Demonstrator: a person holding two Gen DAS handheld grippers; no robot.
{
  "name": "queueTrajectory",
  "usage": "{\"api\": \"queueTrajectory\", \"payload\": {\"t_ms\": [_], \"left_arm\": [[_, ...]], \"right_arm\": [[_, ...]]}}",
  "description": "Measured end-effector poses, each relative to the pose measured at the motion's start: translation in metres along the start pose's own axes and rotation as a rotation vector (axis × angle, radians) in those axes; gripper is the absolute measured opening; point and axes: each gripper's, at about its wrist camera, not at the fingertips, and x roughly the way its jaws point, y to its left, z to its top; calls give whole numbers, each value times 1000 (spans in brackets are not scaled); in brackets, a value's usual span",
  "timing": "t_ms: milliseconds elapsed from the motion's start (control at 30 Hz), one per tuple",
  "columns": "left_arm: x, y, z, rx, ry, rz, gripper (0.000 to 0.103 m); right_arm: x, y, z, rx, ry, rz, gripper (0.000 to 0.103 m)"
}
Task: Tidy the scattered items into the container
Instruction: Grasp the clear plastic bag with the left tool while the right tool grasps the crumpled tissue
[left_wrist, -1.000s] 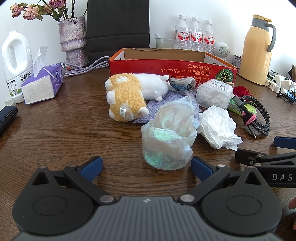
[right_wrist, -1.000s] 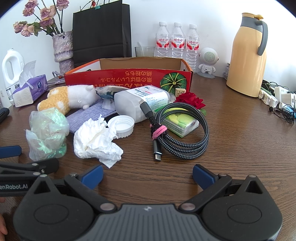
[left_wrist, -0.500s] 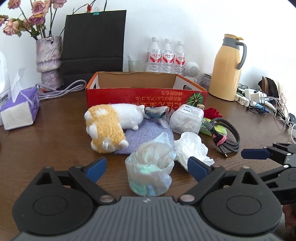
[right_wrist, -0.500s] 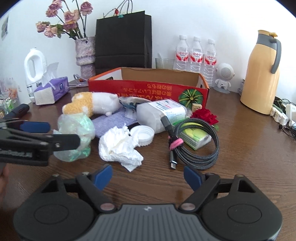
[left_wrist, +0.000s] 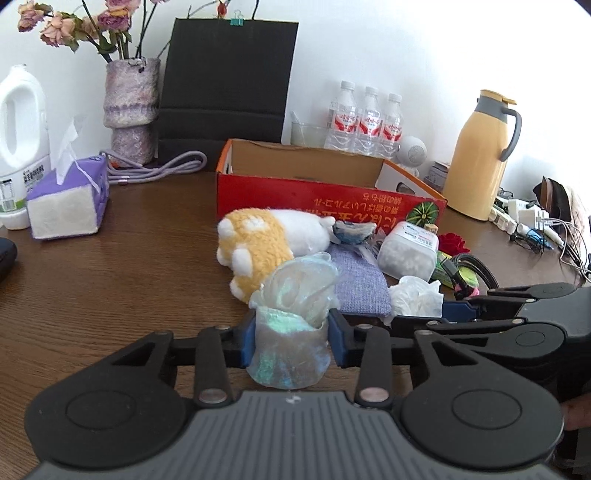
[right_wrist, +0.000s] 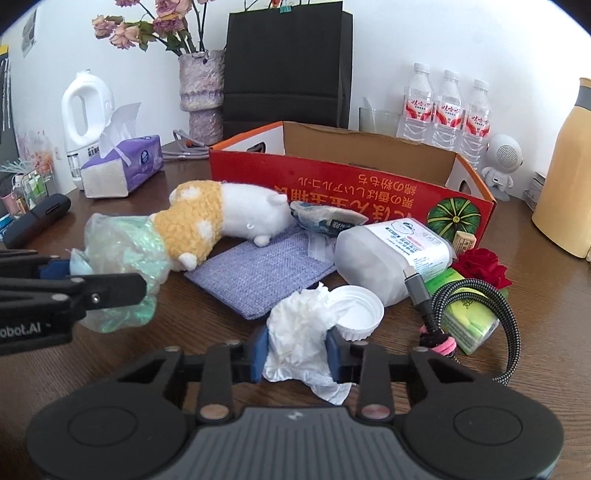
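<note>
Left tongs (left_wrist: 291, 336) closing narrow, pads against iridescent bag (left_wrist: 291, 328) — right tongs (right_wrist: 295, 349) likewise closing, pinching crumpled tissue (right_wrist: 299, 332) above tabletop (right_wrist: 229, 332).

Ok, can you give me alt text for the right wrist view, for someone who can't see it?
The right gripper jaws are closing on a crumpled white tissue on a wooden table. Behind it lie a white lid, purple cloth, plush toy and coiled cable, before an open red cardboard box. At left, the left gripper grips an iridescent plastic bag.
</note>
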Motion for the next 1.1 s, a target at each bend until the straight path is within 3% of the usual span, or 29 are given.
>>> {"api": "queueTrajectory", "payload": {"t_ms": [200, 333, 433, 567, 667, 767, 867, 933, 1000, 1100], "left_arm": [[-29, -11, 1, 11, -96, 40, 39], [-44, -24, -1, -19, -166, 2, 39], [-34, -27, 15, -55, -158, -29, 39], [-4, -24, 69, -47, -198, -34, 39], [36, -23, 135, 0, -250, -9, 39], [81, -22, 205, 20, -237, 34, 39], [125, -16, 265, 9, -178, 62, 39], [157, -6, 291, -20, -71, 33, 39], [190, 10, 303, -75, 60, 41, 39], [244, 21, 299, -50, 233, 54, 39]], "right_arm": [[-53, -16, -9, 67, -101, -54, 23], [-84, -32, -13, 113, -155, -86, 23], [-90, -45, -1, 132, -192, -99, 23], [-76, -73, 44, 128, -255, -90, 23], [-55, -104, 99, 134, -303, -86, 23], [-31, -130, 166, 158, -323, -82, 23], [-5, -156, 232, 199, -279, -65, 23], [16, -171, 266, 211, -205, -41, 23], [45, -183, 291, 220, -93, -18, 23], [104, -191, 305, 207, 109, -1, 23]]}}
